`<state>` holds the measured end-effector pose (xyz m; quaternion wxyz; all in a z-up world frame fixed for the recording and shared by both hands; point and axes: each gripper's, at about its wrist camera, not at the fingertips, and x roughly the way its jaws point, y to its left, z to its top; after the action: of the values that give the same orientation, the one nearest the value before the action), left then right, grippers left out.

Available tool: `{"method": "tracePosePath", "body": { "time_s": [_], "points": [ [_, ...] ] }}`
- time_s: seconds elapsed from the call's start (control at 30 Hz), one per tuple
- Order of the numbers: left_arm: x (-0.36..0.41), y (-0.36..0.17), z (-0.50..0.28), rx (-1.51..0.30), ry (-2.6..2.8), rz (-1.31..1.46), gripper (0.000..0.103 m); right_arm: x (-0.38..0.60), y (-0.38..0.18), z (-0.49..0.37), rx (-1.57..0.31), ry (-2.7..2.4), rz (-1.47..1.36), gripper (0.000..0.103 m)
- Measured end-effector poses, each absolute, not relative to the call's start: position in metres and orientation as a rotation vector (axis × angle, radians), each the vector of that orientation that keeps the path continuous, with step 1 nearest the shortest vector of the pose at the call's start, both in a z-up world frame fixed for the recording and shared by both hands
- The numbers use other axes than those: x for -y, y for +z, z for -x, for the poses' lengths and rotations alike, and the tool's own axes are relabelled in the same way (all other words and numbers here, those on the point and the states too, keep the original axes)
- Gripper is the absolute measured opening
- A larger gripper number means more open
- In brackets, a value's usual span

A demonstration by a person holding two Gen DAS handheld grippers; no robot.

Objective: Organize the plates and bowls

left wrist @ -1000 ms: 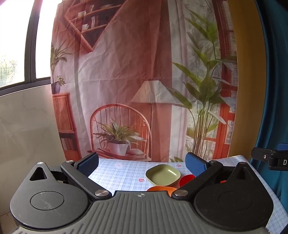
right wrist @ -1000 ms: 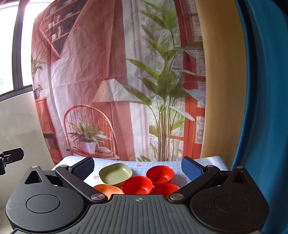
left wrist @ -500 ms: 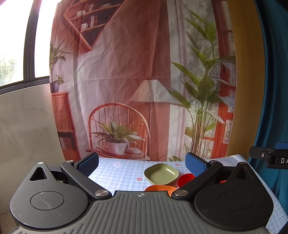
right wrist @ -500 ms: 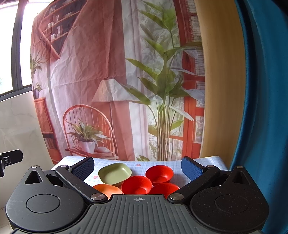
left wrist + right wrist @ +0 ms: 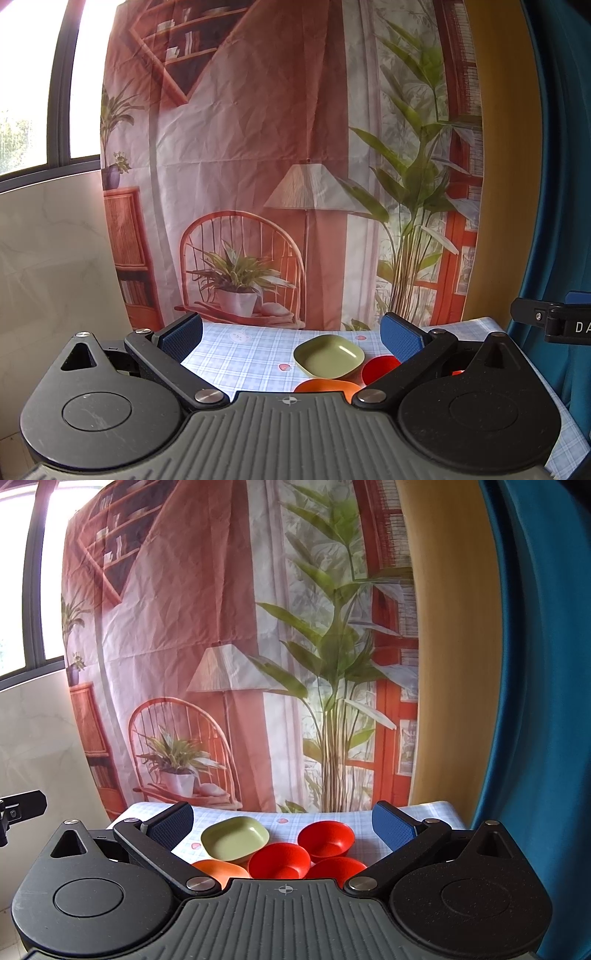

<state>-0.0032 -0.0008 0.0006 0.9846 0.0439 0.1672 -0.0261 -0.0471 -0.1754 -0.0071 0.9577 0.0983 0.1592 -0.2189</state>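
Holding both the left gripper (image 5: 291, 334) and right gripper (image 5: 282, 823) spread apart and empty above the table (image 5: 236, 354), we line up on the clustered bowls (image 5: 280, 860).

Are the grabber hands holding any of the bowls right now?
No, nothing is held. The left gripper and the right gripper are both open and empty, up above the table.

I see an olive-green plate (image 5: 234, 837), three red bowls (image 5: 279, 860) and an orange plate (image 5: 221, 870) on a blue-and-white checked tablecloth (image 5: 240, 358). My gripper pads (image 5: 391, 828) are blue.
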Motion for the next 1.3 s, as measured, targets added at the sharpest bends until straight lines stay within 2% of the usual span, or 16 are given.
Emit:
{"method": "tracePosePath", "body": {
  "time_s": [1.3],
  "points": [
    [0.0014,0.0011,0.0044,-0.335,-0.056,-0.082,0.103,0.1778,-0.0048,0.0493,-0.318,-0.445,-0.200,0.103]
  ]
}}
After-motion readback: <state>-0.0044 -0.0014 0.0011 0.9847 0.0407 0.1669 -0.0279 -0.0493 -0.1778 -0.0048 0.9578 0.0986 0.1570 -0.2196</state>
